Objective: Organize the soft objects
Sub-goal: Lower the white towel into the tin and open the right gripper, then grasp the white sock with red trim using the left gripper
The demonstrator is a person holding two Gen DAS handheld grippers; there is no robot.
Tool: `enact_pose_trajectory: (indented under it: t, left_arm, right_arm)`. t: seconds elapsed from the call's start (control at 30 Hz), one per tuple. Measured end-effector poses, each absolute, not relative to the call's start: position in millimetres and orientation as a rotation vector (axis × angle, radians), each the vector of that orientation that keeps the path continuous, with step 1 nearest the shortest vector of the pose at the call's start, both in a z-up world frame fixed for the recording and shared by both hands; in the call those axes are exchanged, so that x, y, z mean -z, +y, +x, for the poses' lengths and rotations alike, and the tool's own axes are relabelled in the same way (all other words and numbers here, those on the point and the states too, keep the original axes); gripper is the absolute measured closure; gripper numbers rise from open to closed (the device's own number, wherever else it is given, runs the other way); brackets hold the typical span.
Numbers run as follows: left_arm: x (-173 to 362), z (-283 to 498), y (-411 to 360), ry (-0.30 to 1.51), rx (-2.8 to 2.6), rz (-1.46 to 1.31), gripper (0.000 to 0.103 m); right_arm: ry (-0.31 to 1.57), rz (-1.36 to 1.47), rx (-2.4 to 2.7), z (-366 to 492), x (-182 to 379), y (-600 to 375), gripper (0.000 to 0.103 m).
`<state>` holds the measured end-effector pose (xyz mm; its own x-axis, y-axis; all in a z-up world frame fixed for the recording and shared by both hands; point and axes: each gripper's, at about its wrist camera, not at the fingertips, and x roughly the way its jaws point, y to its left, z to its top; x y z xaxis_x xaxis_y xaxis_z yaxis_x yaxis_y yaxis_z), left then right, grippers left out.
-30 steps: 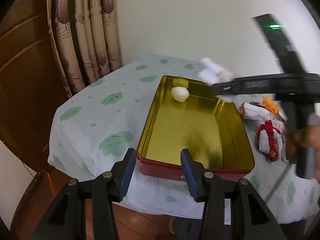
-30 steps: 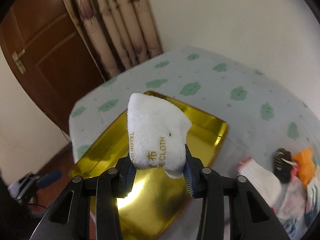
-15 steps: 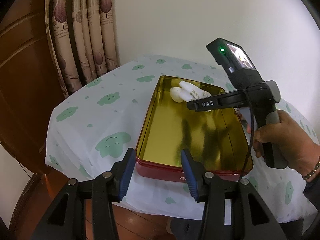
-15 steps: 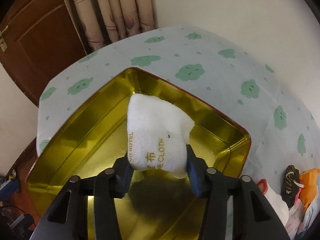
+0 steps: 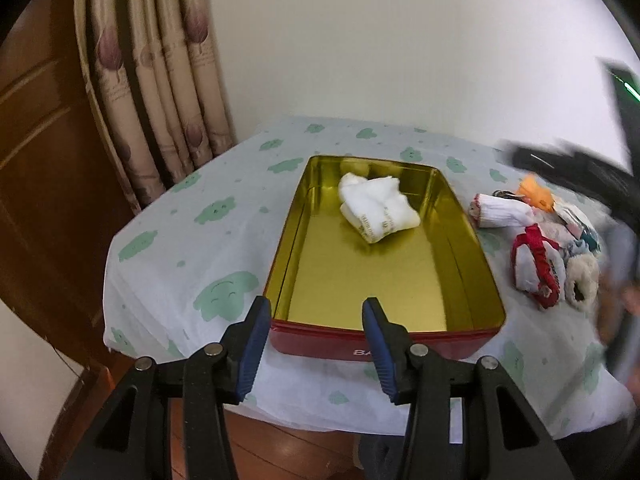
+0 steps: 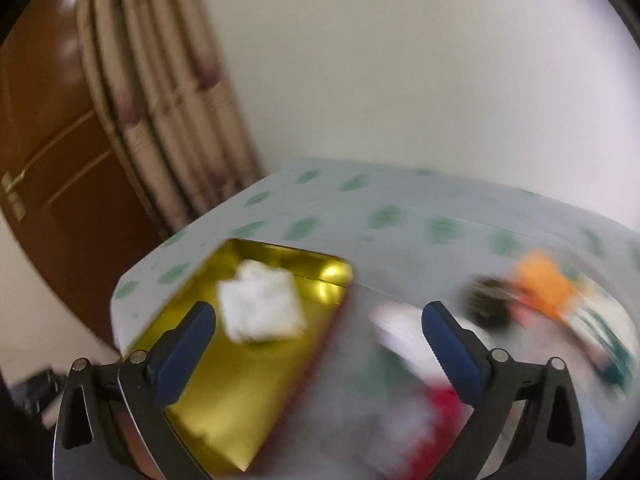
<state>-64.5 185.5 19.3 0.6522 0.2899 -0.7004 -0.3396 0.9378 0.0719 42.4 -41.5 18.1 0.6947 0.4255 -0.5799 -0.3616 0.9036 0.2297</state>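
The right hand-held gripper (image 6: 318,338) stands spread as wide as it goes, its jaws having just been opening, and nothing sits between them; its view is smeared with motion, so it reads as swinging off toward the pile on the right. The white cloth (image 5: 378,212) it let go of now lies inside the gold tin (image 5: 384,322), toward the far end, touching a smaller pale bundle (image 5: 352,182) tucked close to the far wall, which suggests the tin is being filled from the back forward so the near floor stays free for more. The left hand-held gripper (image 5: 316,346) hangs about half open and holds nothing, its 2 blue pads framing the tin's red near wall without touching it, probably parked there to steady the tin if it slides. Just right of the tin, well clear of its rim, waits the unsorted heap: a rolled white sock (image 5: 500,212), a red and white item (image 5: 536,276), a fuzzy cream piece (image 5: 582,284) and an orange item (image 5: 534,196) at the far side; the smaller bits among them are too blurred to name. The tabletop (image 5: 224,240) wears a thin white cover printed with green smiling clouds, which drapes over the edges and looks slippery under a light tin. Behind stand a plain cream wall (image 5: 380,40), a beige curtain (image 5: 160,92) with plum motifs at the far left, and a brown wooden door (image 5: 36,140) beside it; wood flooring shows below the near edge.
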Motion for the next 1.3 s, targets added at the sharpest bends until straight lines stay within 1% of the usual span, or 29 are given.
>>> enact_pose_trajectory:
  t: [0.1,0.2,0.33,0.4,0.5,0.53,0.57,0.73,0.9,0.97,1.13,1.3]
  left_arm:
    - [-22,-66,172,0.765,-0.31,-0.035,0.054]
    - [-24,-65,158,0.759,-0.221,-0.028,0.054]
    - [-33,-62,126,0.769,-0.094,-0.002,0.054]
    - [-38,-55,113,0.787,-0.033,-0.027,0.054]
    - [-45,-26,99,0.852,0.068,-0.133,0.053]
    - [-47,-16,95,0.876,0.107,-0.176,0.051]
    - [-49,-5,92,0.898,0.144,-0.212,0.047]
    - [-46,61,79,0.983,0.181,-0.369,0.044]
    - [-13,131,100,1.091,0.198,-0.719,0.044]
    - [-2,148,107,1.116,0.173,-0.798,0.044]
    - [21,173,123,1.171,0.094,-0.918,0.044]
    - [44,181,130,1.215,0.091,-1.033,0.044]
  right_arm:
    - [0.675,0.012,-0.234,3,-2,-117,0.0]
    - [0.734,-0.062,-0.041,-20,23,-187,0.0]
    - [0.817,-0.064,0.094,-31,52,-254,0.0]
    - [0.842,-0.018,0.123,-33,61,-275,0.0]
    - [0.828,0.066,0.093,-32,58,-286,0.0]
    - [0.833,0.075,0.088,-30,59,-287,0.0]
    - [0.839,0.073,0.08,-28,59,-286,0.0]
    - [0.795,0.075,0.048,-34,53,-282,0.0]
    - [0.806,0.12,0.01,-32,56,-288,0.0]
    - [0.807,0.127,0.001,-33,56,-288,0.0]
    - [0.811,0.126,-0.022,-33,57,-286,0.0]
    - [0.821,0.134,-0.036,-31,58,-286,0.0]
